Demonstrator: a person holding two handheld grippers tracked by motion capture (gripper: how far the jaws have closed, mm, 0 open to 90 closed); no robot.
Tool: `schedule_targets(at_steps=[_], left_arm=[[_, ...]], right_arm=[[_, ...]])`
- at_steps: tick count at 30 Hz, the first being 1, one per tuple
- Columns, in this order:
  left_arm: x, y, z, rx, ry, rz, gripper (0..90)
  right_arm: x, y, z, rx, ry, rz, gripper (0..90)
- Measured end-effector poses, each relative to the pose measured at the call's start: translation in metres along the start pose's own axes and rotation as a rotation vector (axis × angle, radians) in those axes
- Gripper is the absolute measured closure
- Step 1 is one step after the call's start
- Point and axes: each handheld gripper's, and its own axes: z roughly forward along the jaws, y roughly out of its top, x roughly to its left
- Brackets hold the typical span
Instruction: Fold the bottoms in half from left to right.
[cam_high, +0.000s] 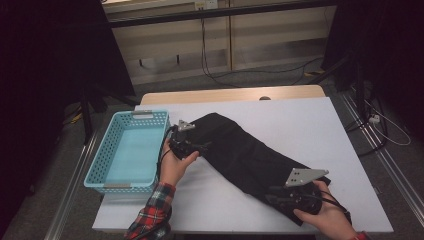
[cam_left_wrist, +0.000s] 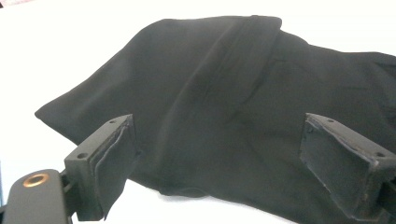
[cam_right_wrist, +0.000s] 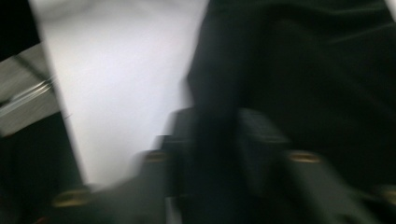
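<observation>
A black garment (cam_high: 240, 150) lies stretched diagonally across the white table (cam_high: 310, 120), from the back left to the front right. My left gripper (cam_high: 199, 148) rests at its far-left end, beside the basket. In the left gripper view its jaws stand wide apart, open (cam_left_wrist: 217, 158), with the folded cloth (cam_left_wrist: 224, 93) lying ahead and between them, untouched by the pads. My right gripper (cam_high: 274, 194) sits on the garment's near-right end. The right gripper view is blurred: a dark strip of cloth (cam_right_wrist: 303, 70) runs down between the jaws (cam_right_wrist: 217, 135), and whether the pads press on it is unclear.
A light blue perforated basket (cam_high: 100, 165) stands at the table's left edge, close to my left hand. Bare white tabletop stretches behind and to the right of the garment. Cables lie on the floor beyond the table.
</observation>
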Motion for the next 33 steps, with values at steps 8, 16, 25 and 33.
schedule_targets(at_steps=[8, 16, 25, 33], left_arm=[[-0.001, -0.001, 0.000, 0.005, 0.001, 0.014, 12.0], [-0.003, 0.000, 0.001, 0.016, -0.011, 0.021, 12.0], [-0.002, 0.000, 0.001, 0.016, -0.003, 0.029, 12.0], [-0.004, 0.000, 0.002, 0.012, -0.006, 0.026, 12.0]], right_arm=[[-0.035, 0.000, -0.008, -0.025, -0.145, 0.064, 46.8], [-0.070, -0.008, -0.010, 0.021, -0.286, 0.117, 49.6], [-0.089, -0.016, -0.015, 0.033, -0.352, 0.158, 67.7], [-0.088, -0.019, -0.008, 0.085, -0.314, 0.167, 84.5]])
